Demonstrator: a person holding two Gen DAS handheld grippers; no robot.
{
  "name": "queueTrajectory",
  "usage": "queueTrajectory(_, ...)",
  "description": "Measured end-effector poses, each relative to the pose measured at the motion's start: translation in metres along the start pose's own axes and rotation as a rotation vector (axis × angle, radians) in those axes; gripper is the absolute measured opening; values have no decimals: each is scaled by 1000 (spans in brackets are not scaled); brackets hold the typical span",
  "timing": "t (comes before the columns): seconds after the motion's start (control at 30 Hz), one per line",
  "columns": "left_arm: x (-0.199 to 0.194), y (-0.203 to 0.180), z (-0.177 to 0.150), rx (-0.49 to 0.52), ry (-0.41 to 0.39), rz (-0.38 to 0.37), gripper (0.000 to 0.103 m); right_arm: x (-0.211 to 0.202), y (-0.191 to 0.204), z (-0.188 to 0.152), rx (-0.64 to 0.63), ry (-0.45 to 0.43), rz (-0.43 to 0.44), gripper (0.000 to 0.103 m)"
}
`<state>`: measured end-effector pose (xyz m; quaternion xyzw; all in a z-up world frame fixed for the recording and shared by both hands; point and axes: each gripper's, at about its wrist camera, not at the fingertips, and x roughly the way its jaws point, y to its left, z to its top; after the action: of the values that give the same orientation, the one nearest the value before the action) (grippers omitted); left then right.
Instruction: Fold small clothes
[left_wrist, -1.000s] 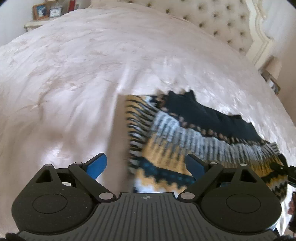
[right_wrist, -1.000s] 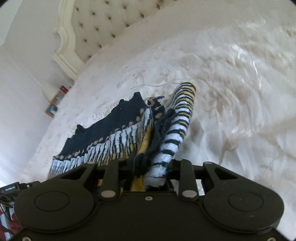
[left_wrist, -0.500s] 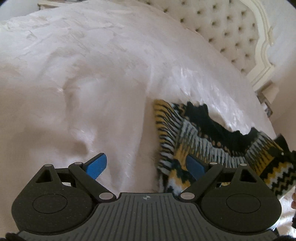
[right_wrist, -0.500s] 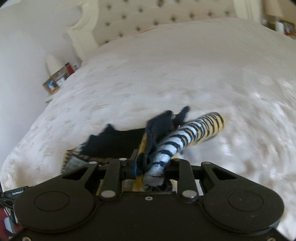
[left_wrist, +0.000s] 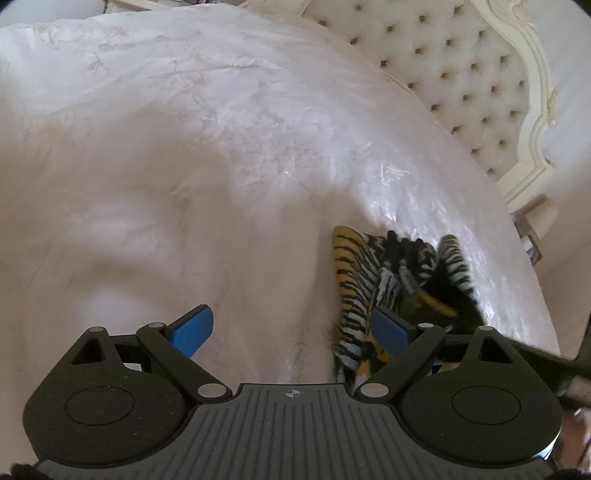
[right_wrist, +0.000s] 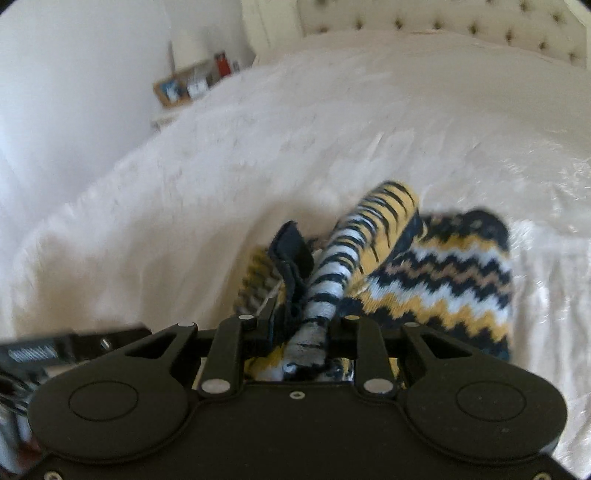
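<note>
Pinching the knit garment (right_wrist: 436, 280), the right gripper (right_wrist: 299, 328) contrasts the wide-spread left gripper (left_wrist: 291, 328).

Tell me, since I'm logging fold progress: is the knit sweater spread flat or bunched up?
Bunched up. The striped knit sweater is gathered, one part pinched in the shut right gripper; the left gripper is open.

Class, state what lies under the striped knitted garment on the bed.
Under the knitted garment only the white bedspread shows. The right gripper clamps one bunched part; whatever its folds cover stays hidden.

Bright daylight, glare streaks on the bed (left_wrist: 388, 177); right wrist view motion-blurred and soft, fisheye corners dark, edges bent.
</note>
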<state>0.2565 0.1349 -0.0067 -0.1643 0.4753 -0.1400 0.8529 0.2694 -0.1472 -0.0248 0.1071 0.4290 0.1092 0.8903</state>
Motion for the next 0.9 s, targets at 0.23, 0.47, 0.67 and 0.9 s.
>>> queueTrajectory(0.23, 0, 2, -2, -1, 5, -19, 93, 3, 15, -14, -33, -41, 56, 42)
queueTrajectory(0.47, 2, 5, -2, -17, 9, -32, 93, -32, 1, -21, -4, -143, 159, 42)
queueTrajectory(0.67, 3, 2, -3, -9, 9, -55, 93, -64, -19, -41, -4, -201, 99, 48)
queueTrajectory(0.9, 3, -12, -7, 10, 32, -127, 93, -85, -4, -82, -135, -225, 54, 66)
